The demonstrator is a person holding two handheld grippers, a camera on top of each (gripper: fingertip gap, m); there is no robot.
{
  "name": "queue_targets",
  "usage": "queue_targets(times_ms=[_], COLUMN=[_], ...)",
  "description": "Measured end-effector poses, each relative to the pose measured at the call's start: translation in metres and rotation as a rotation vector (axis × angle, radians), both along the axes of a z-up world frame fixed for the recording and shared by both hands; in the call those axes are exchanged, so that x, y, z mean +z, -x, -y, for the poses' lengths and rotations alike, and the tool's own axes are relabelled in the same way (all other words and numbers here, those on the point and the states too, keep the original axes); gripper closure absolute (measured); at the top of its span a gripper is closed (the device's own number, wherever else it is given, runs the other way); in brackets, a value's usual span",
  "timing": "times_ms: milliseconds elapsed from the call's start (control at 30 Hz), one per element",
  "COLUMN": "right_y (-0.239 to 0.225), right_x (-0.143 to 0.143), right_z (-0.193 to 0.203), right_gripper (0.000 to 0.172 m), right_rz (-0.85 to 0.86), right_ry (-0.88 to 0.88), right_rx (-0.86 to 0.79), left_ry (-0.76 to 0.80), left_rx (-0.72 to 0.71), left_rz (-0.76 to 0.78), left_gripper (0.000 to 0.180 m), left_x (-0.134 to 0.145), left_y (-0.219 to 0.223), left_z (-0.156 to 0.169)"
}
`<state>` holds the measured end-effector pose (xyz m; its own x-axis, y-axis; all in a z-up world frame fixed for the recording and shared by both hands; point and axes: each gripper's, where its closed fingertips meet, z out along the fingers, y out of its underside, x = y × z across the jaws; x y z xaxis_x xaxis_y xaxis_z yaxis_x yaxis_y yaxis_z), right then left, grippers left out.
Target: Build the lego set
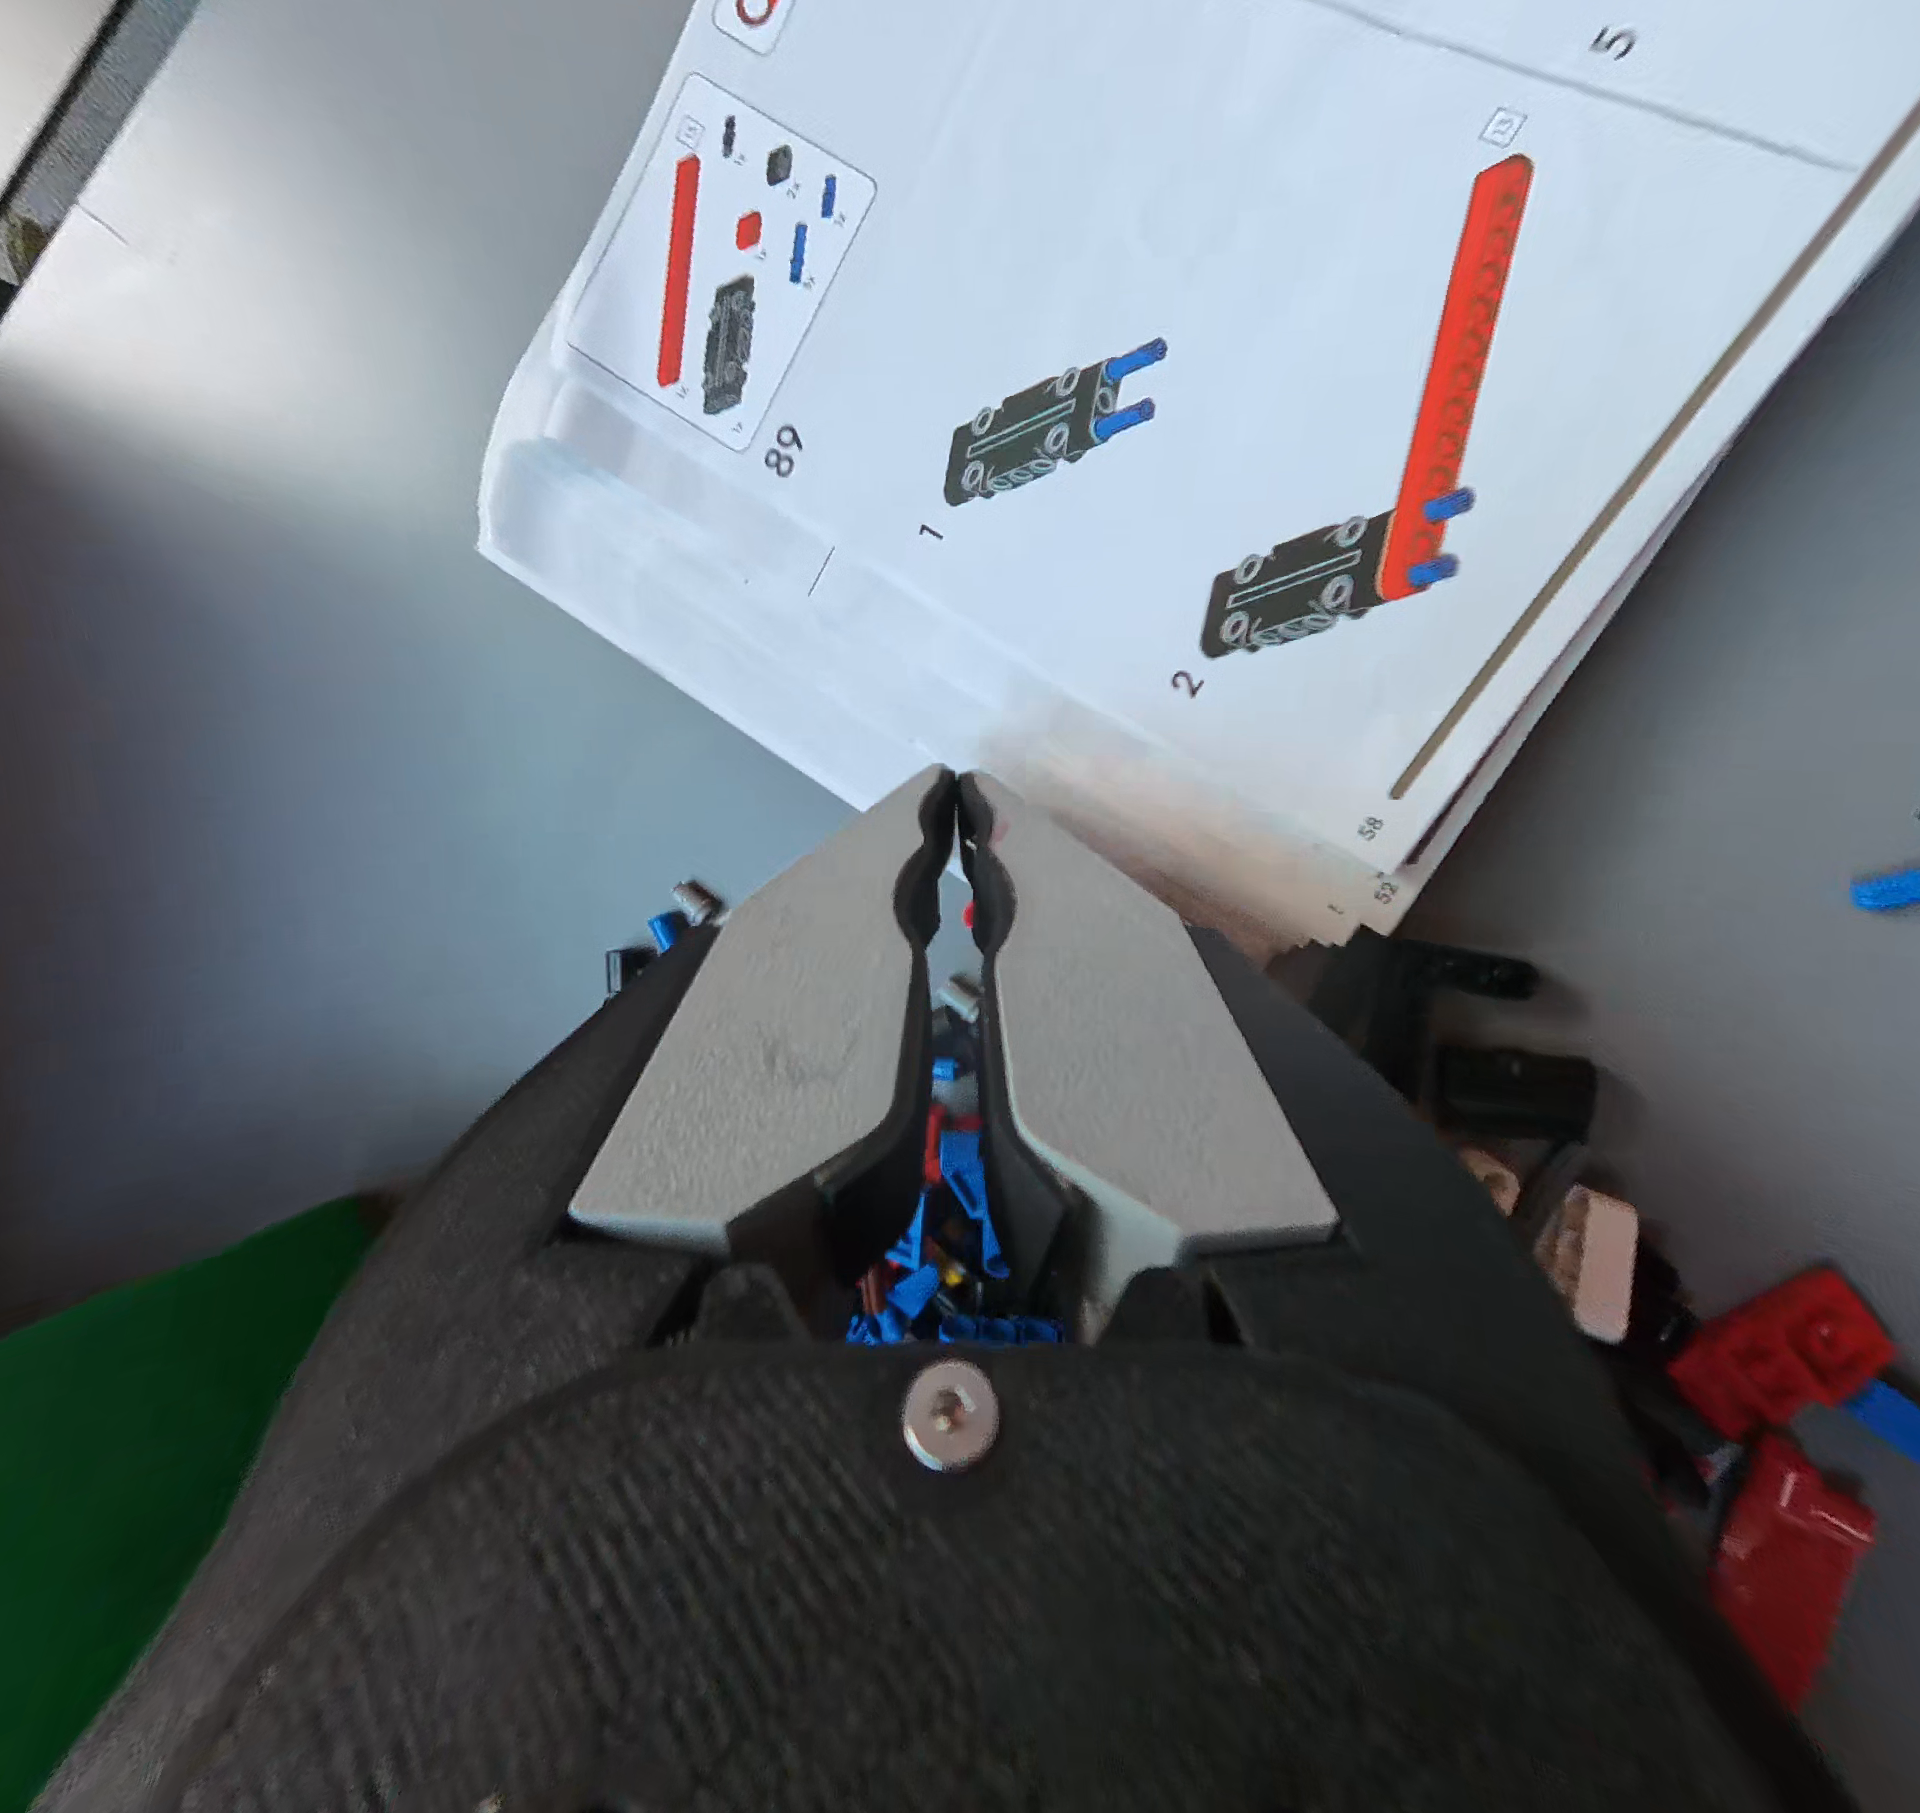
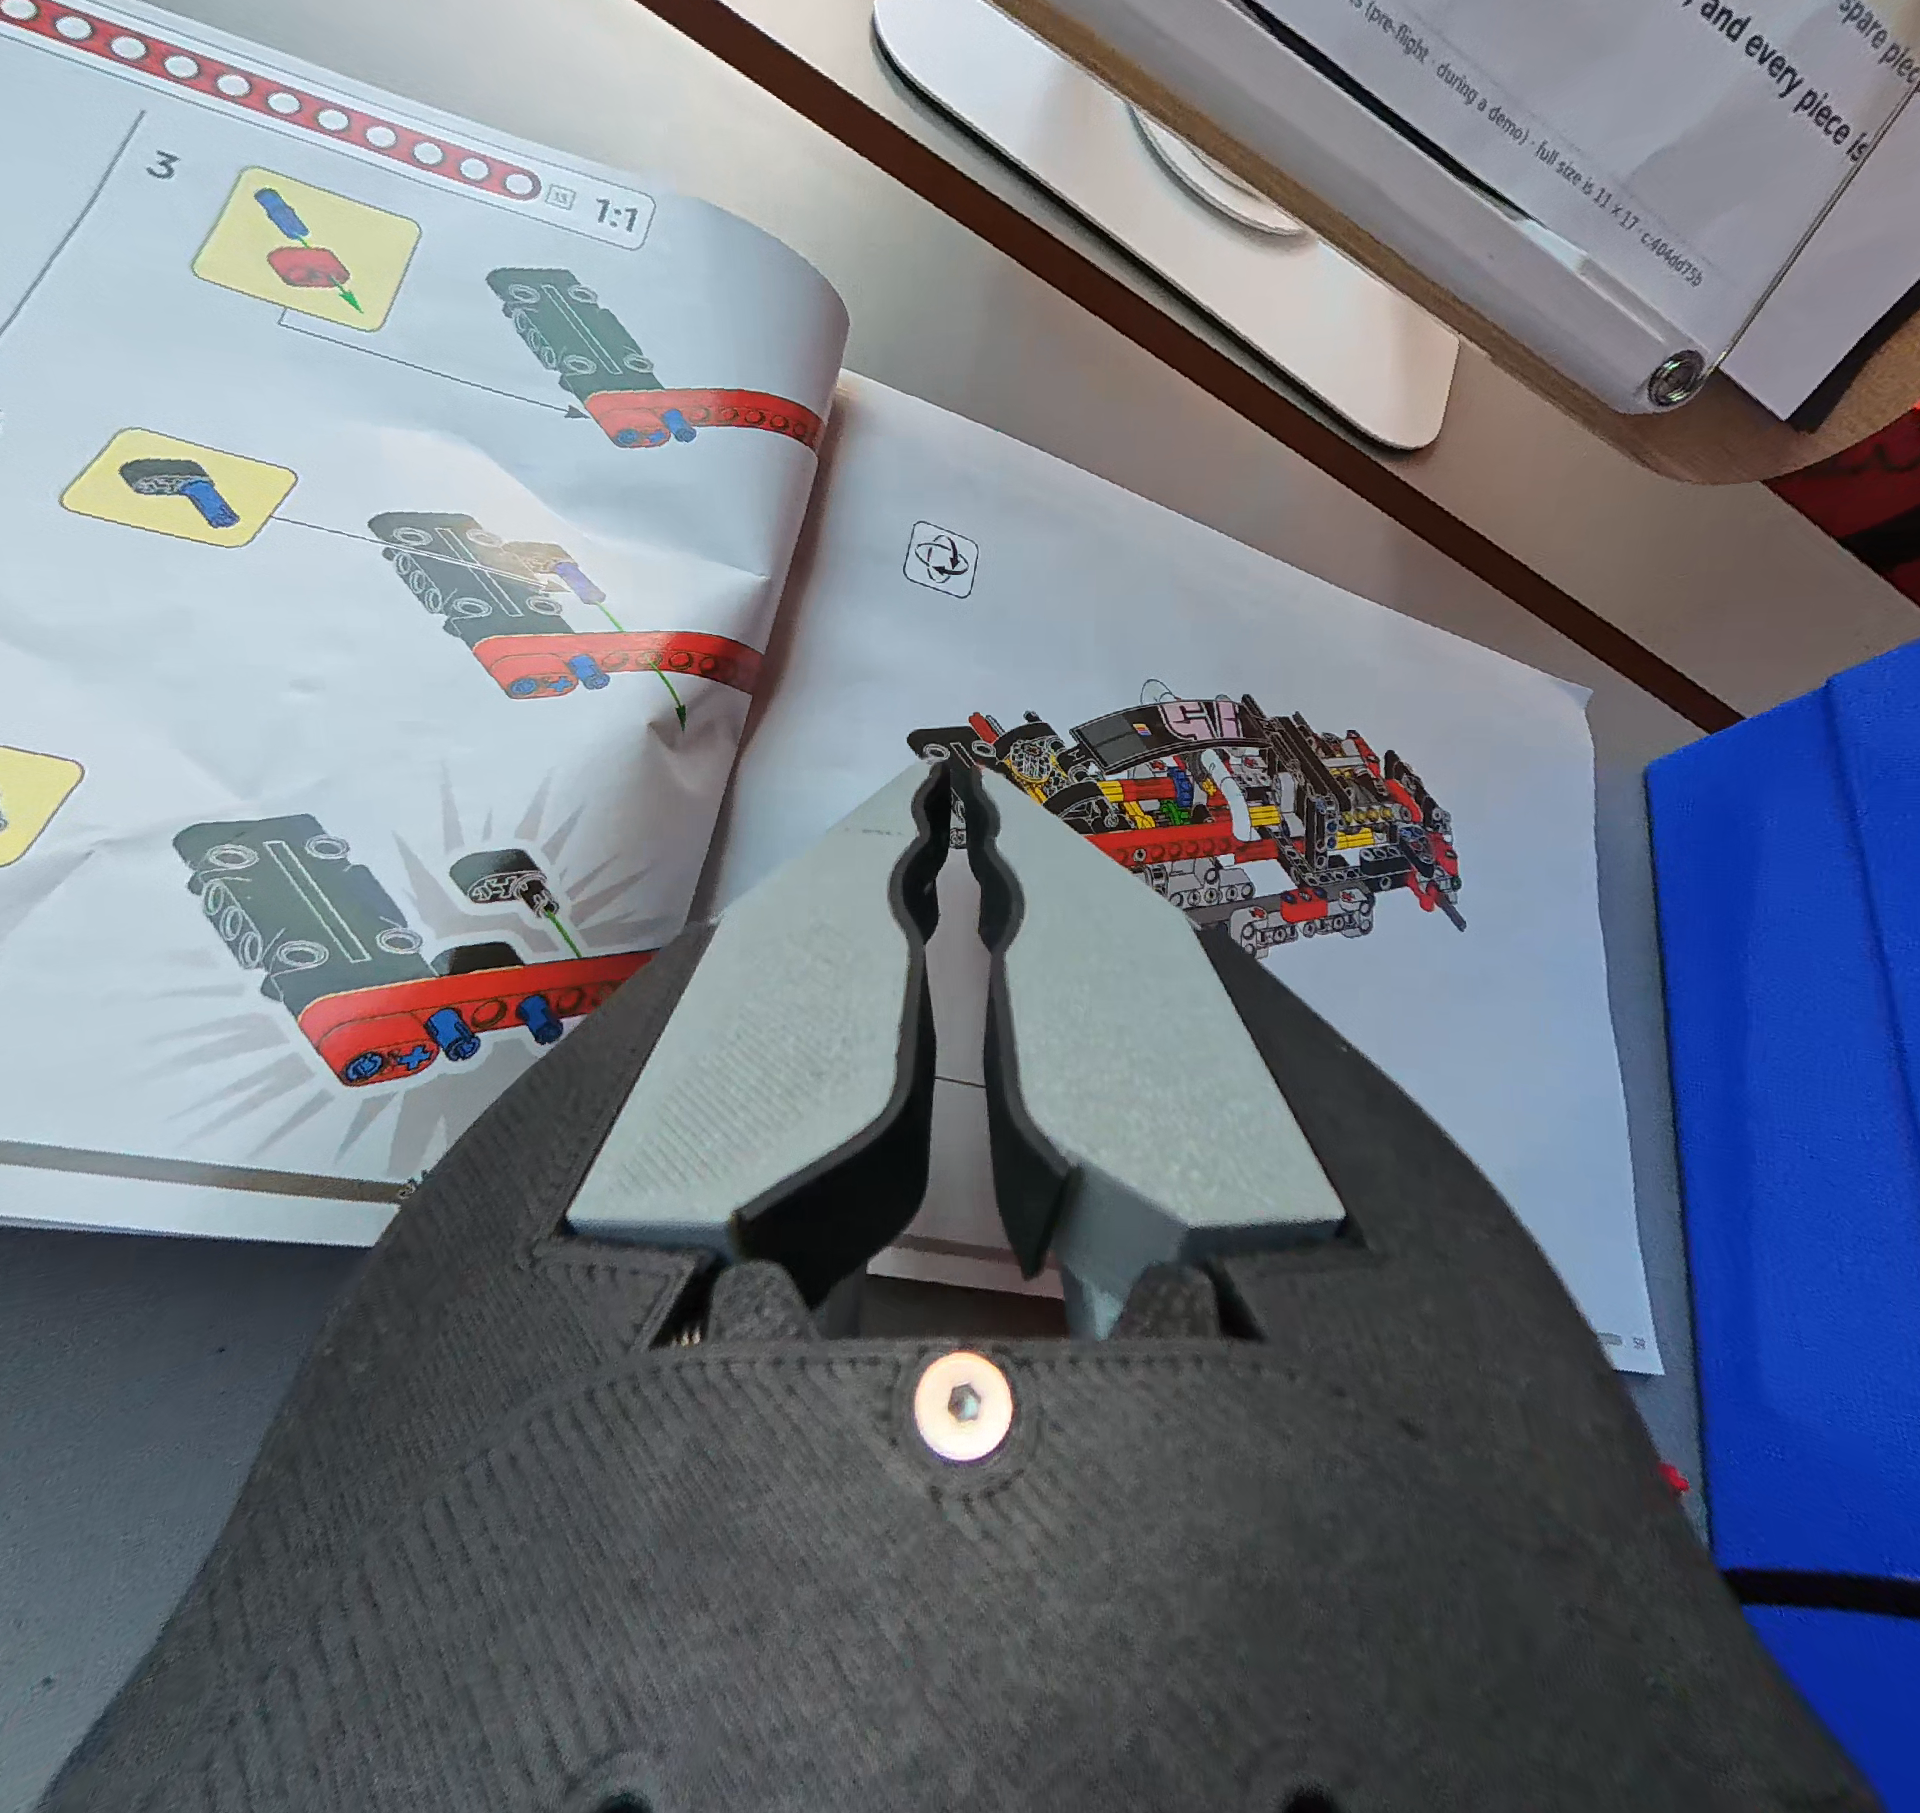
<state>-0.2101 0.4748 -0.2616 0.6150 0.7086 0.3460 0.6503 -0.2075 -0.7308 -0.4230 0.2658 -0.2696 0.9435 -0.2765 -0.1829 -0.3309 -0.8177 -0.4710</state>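
My left gripper (image 1: 954,784) has its wavy black rubber pads pressed tip to tip with nothing between them; the grey finger shells are flat and matte, the body behind them coarse, ribbed black print with a bright screw head. It hangs over the near edge of an open instruction booklet (image 1: 1195,257), glossy white pages printed with red beams, black blocks and blue pins, lying on a smooth grey table (image 1: 260,568). Beneath and behind my fingers sits a heap of small plastic bricks (image 1: 935,1254), mostly blue, with chunkier red bricks (image 1: 1782,1348) and a pale one to the right, and a lone blue pin (image 1: 1886,890) farther off.

My right gripper (image 2: 951,776) is likewise closed on nothing, its tips over the booklet's right-hand page (image 2: 1195,620), which bears a drawing of a many-coloured vehicle. The left page (image 2: 416,620) bows upward, creased. A blue box (image 2: 1797,1088) with a soft matte face stands just to the right; a smooth white monitor foot (image 2: 1143,205) rests beyond.
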Motion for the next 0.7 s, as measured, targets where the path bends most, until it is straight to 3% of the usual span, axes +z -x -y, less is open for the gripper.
queue_targets(times_ms=[100, 333, 533, 700], right_y=[-0.001, 0.002, 0.000, 0.017], right_x=[0.001, 0.005, 0.022, 0.046], right_z=[0.000, 0.003, 0.013, 0.062], right_gripper=[0.172, 0.171, 0.166, 0.160], right_rz=[-0.007, -0.023, -0.115, -0.334], right_ry=[0.001, -0.001, 0.006, 0.103], right_rx=[-0.003, 0.015, 0.043, 0.218], left_ry=[0.042, 0.042, -0.154, -0.356], left_rx=[0.021, 0.062, 0.065, -0.008], left_rz=[-0.046, -0.093, -0.029, 0.094], left_gripper=[0.180, 0.180, 0.180, 0.180], left_x=[-0.009, 0.000, 0.047, 0.071], left_y=[0.009, 0.025, -0.006, -0.065], left_z=[0.005, 0.023, 0.029, 0.039])
